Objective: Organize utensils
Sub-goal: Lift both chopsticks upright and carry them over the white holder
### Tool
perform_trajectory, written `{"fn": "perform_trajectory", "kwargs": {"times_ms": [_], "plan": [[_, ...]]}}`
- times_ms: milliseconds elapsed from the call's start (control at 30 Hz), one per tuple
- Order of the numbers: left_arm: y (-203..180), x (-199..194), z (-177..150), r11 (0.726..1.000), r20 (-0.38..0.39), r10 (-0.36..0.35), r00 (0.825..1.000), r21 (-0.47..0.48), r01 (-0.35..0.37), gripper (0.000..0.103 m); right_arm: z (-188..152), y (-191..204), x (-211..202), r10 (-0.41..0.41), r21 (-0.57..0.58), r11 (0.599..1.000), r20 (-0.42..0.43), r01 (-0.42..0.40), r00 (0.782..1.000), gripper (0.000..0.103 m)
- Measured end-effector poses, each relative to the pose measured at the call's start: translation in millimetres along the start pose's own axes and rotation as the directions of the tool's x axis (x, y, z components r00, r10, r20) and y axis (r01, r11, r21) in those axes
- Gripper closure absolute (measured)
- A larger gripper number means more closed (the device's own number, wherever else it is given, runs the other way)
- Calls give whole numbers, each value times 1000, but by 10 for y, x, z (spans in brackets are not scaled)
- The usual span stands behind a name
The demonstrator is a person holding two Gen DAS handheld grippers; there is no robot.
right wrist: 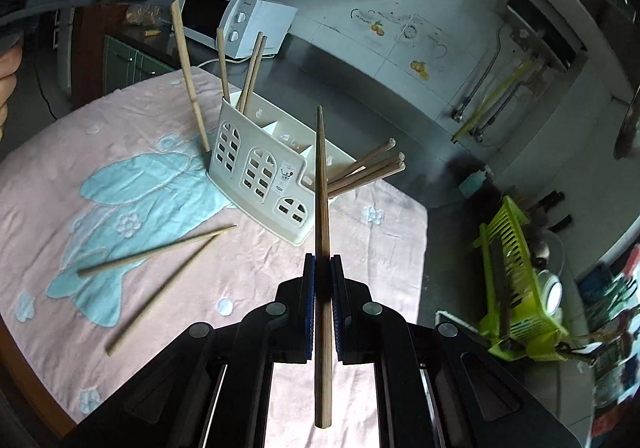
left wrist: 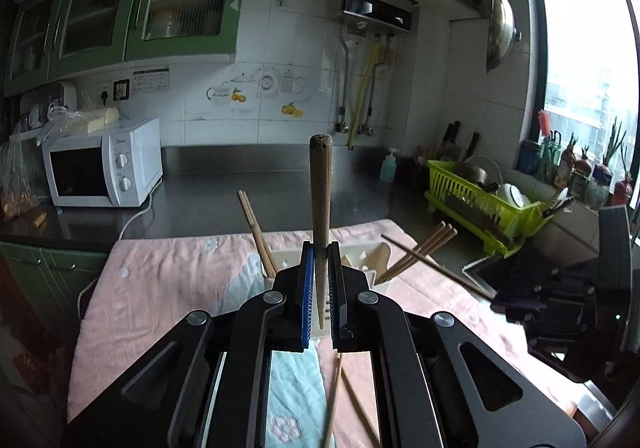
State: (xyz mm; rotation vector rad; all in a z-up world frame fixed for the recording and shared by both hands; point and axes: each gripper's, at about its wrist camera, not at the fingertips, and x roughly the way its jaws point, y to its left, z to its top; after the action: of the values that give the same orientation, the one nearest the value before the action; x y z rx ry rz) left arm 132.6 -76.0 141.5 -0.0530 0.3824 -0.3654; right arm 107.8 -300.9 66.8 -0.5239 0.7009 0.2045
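Note:
A cream utensil holder [right wrist: 260, 171] with several compartments stands on the pink cloth [right wrist: 100, 127]; it also shows behind my left gripper [left wrist: 360, 260]. Chopsticks stand in its left end [right wrist: 250, 71] and lean out of its right end [right wrist: 368, 167]. My left gripper [left wrist: 320, 260] is shut on a wooden chopstick [left wrist: 320, 191], held upright with its tip near the cloth just left of the holder [right wrist: 188, 59]. My right gripper [right wrist: 322, 268] is shut on another chopstick [right wrist: 321, 183], pointing toward the holder's right end. Two loose chopsticks [right wrist: 160, 252] lie on the cloth.
A white microwave [left wrist: 104, 163] stands on the steel counter at back left. A green dish rack [left wrist: 484, 199] with bowls sits at the right near the window. A soap bottle [left wrist: 389, 165] stands by the wall.

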Motion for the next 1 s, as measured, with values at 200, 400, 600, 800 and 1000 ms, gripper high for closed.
{"fn": "perform_trajectory", "kwargs": {"times_ms": [200,400,600,800,1000], "plan": [[-22,63,360,1000,65,13,998,19,-14,98,90,-122,115,127,116,986,-60,-119,990,96],[-10,354,517,997,48,60,997,37,-62,98,191,-280,260,225,209,958,-131,-195,966,96],[101,642,512,997,-5,76,997,26,-75,98,288,-509,455,394,383,871,-173,-307,903,96],[189,819,460,997,-37,77,996,26,-76,98,306,-585,583,467,494,804,-181,-330,865,96],[250,954,399,997,-65,72,995,20,-71,97,378,-623,644,439,467,832,-223,-300,870,96]]}}
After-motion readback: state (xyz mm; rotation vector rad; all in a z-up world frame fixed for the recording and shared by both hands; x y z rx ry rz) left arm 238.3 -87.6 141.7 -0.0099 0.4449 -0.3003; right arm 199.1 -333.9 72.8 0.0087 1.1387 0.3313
